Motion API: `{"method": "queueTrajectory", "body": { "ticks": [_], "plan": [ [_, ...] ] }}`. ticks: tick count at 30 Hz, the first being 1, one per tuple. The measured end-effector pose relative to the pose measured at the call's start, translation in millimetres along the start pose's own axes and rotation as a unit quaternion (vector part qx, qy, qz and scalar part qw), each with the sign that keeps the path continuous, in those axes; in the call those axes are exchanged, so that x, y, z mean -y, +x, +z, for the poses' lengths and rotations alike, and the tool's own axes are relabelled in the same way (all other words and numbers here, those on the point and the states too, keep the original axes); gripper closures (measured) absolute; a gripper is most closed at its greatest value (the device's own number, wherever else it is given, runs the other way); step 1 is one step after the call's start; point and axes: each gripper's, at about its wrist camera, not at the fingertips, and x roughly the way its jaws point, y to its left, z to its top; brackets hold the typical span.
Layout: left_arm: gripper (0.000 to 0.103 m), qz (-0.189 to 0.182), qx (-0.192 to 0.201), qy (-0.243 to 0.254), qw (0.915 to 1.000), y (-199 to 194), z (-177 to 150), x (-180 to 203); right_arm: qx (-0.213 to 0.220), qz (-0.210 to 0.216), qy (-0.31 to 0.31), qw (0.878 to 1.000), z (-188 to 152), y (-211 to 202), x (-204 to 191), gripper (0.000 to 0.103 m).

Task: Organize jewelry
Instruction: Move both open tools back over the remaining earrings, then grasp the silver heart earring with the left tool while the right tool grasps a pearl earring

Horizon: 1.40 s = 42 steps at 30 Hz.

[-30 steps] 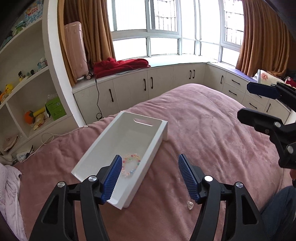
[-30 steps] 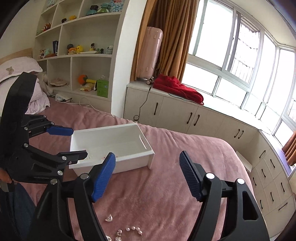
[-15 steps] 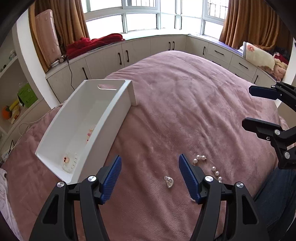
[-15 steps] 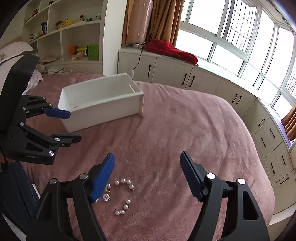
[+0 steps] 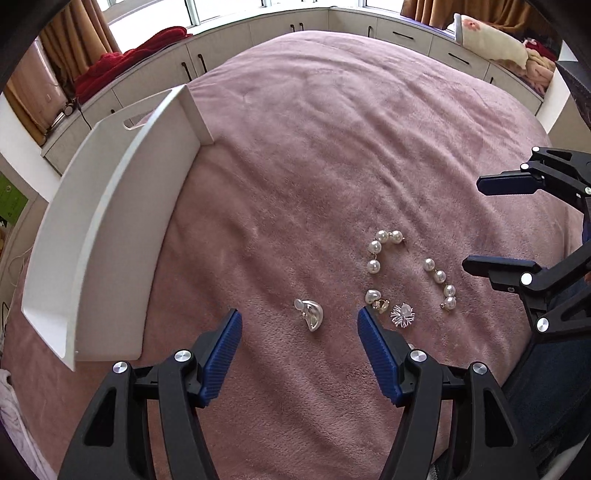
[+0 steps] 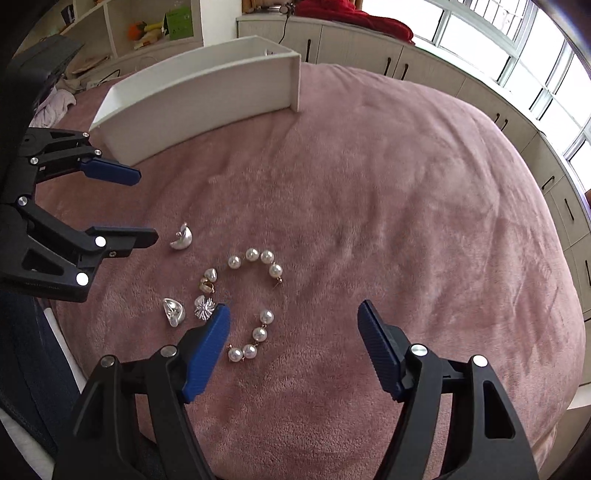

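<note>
Loose jewelry lies on the pink blanket (image 5: pixel 332 147). A silver drop earring (image 5: pixel 312 317) rests in line with the gap of my left gripper (image 5: pixel 300 317), which is open with both pads clear of it. To its right lie a heart pearl earring (image 5: pixel 373 295), a starburst piece (image 5: pixel 402 314) and two pearl strands (image 5: pixel 380 247) (image 5: pixel 441 284). My right gripper (image 6: pixel 292 310) is open above the blanket, with a pearl strand (image 6: pixel 255 336) just inside its left finger. A second silver earring (image 6: pixel 173 312) lies left of that finger. The white tray (image 5: pixel 110 229) stands far left.
The tray's long wall (image 6: pixel 199 96) faces the jewelry, and its inside is hidden. White cabinets (image 5: pixel 280 33) with a red cloth (image 5: pixel 136 51) ring the bed. Shelves (image 6: pixel 147 29) stand behind the tray. A person's dark trouser leg (image 5: pixel 554 387) is at the near right.
Both grippers have sunk toward the bed and tipped downward. The jewelry has come fully into view between and beside the fingers, and the tray has slid to the upper left. Both stay open.
</note>
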Motion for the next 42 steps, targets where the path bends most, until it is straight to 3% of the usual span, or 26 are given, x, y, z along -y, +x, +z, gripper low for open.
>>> {"method": "queueTrajectory", "body": {
  "ticks": [14, 25, 31, 36, 42],
  "plan": [
    [0.035, -0.018, -0.042, -0.019, 0.9987, 44.5, -0.9, -6.6, -0.042, 0.01, 0.006, 0.999, -6.4, 39.2, 0.6, 0.038],
    [0.047, -0.019, -0.064, -0.022, 0.9975, 68.1, -5.0, -13.4, -0.073, 0.013, 0.001, 0.997, -5.4, 62.9, -3.5, 0.045],
    [0.059, -0.017, -0.064, -0.026, 0.9975, 69.4, -14.4, -30.1, -0.069, 0.011, -0.015, 0.997, -11.5, 61.4, -9.6, 0.058],
    [0.085, -0.005, -0.059, -0.026, 0.9979, 66.2, -16.3, -35.3, -0.068, 0.018, -0.025, 0.997, -15.3, 60.1, -23.4, 0.074],
    [0.097, -0.008, -0.057, -0.026, 0.998, 61.0, -19.7, -36.4, -0.063, 0.035, -0.013, 0.997, -17.0, 57.8, -25.7, 0.083]
  ]
}}
